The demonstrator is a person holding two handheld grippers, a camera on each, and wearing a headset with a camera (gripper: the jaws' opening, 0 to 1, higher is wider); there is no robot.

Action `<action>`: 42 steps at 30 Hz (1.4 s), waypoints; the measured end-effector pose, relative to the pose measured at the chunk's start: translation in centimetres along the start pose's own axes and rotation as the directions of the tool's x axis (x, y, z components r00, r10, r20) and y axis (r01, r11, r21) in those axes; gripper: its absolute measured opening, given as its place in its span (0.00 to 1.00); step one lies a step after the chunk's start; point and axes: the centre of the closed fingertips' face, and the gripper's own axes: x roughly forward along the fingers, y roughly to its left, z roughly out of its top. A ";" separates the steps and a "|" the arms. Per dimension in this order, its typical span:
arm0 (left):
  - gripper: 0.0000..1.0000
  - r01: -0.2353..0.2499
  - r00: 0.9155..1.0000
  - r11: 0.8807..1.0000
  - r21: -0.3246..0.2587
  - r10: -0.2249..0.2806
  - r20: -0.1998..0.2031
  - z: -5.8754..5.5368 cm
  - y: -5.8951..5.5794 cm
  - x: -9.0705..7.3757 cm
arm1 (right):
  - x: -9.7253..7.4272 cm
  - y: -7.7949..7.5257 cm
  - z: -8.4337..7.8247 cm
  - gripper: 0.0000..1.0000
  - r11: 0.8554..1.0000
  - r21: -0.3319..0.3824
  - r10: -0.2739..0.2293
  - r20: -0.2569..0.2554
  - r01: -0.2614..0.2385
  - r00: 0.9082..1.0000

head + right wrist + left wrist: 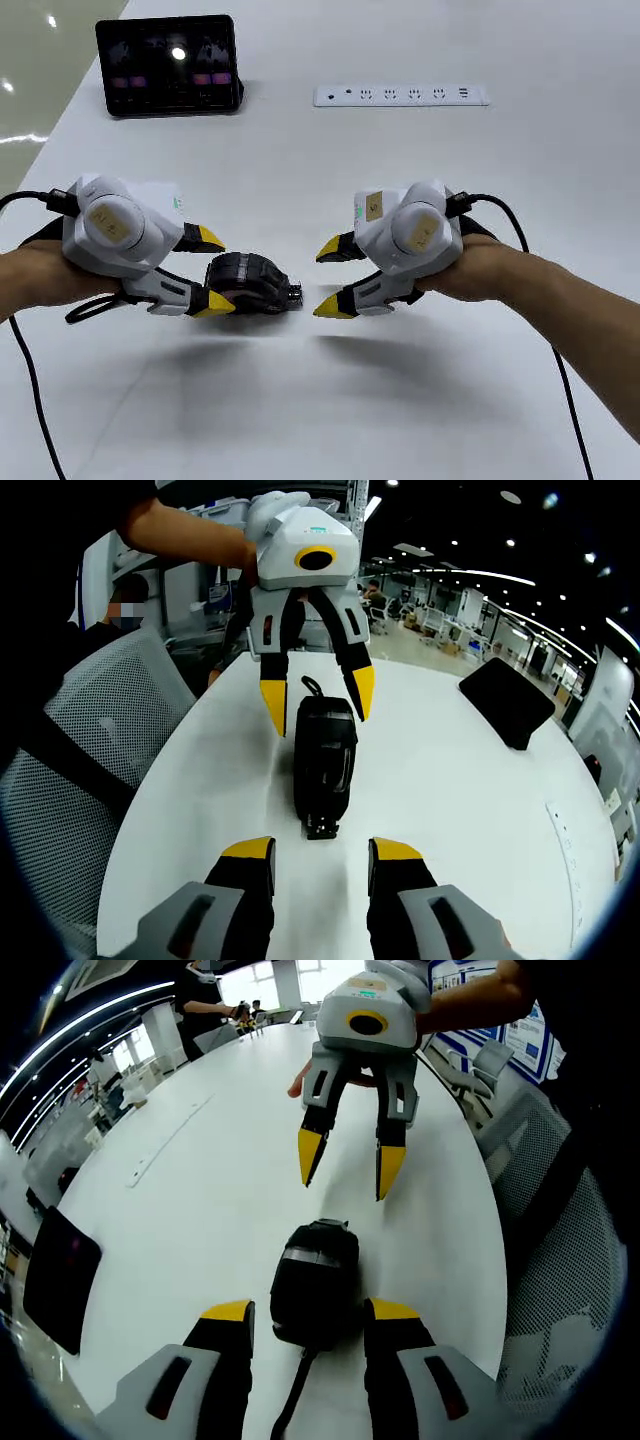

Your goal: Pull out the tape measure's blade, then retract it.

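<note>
Black tape measure (250,283) (blade in) sits between left gripper's (218,271) open jaws; right gripper's (324,281) gape empty.

Bright, even light from overhead fills the head view, which is sharp throughout. The white table (400,180) is close to blown out, and soft, faint shadows spread on it toward the camera. A lamp glares as a white spot on the tablet (168,62), and the glossy floor (30,60) carries highlights. The black tape measure (250,282) loses detail. Both gripper views bend strongly at the edges; lamps (480,575) show as strips and dots on a dark ceiling, and windows (250,980) wash out
</note>
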 end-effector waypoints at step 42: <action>0.23 0.095 0.994 0.993 0.068 -0.091 -0.062 -1.1 -0.3 0.5 | 4.0 0.3 -0.7 0.11 0.999 -0.021 0.038 -0.047 -0.039 0.998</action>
